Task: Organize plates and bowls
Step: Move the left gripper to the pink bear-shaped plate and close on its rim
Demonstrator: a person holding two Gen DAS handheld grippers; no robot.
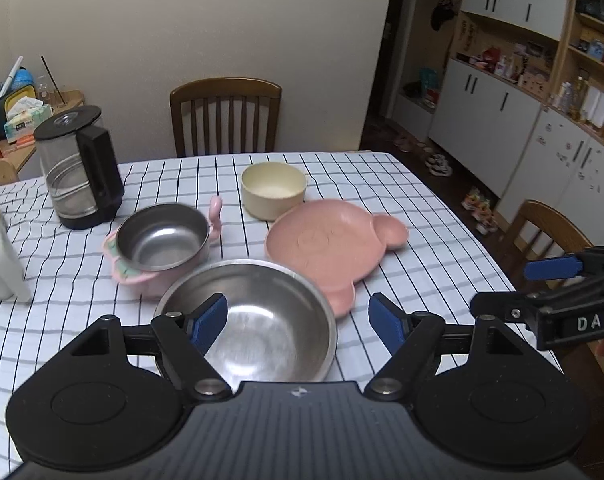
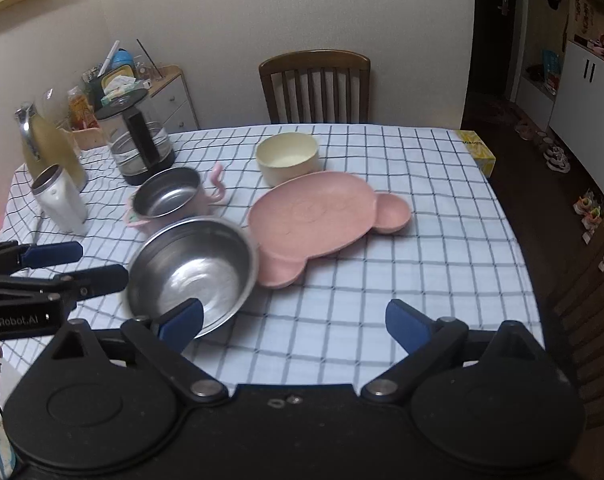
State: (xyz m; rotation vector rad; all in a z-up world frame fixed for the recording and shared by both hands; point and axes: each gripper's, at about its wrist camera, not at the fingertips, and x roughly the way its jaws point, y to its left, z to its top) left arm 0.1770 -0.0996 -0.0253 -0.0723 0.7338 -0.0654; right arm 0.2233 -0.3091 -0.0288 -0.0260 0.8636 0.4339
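Both claws wide and empty, left claw point(image 1: 298, 322) and right claw point(image 2: 296, 326); bowls point(image 1: 250, 320) and plate point(image 1: 329, 240) unstacked on tabletop point(image 1: 441, 240), sorting apparently barely begun.

On my bench point(image 1: 441, 240) the big metal bowl point(image 1: 258, 320) sits nearest me. Behind it to the left is the small metal bowl point(image 1: 164, 236), nested in a handled cup point(image 1: 142, 280). Right of the big bowl lies the bear-shaped plate point(image 1: 333, 244), its near ear touching the bowl's rim. Behind the plate stands the round bowl point(image 1: 273, 190). The kettle point(image 1: 78, 168) is at far left, a mug point(image 2: 60, 198) before it, a chair point(image 1: 226, 114) beyond.
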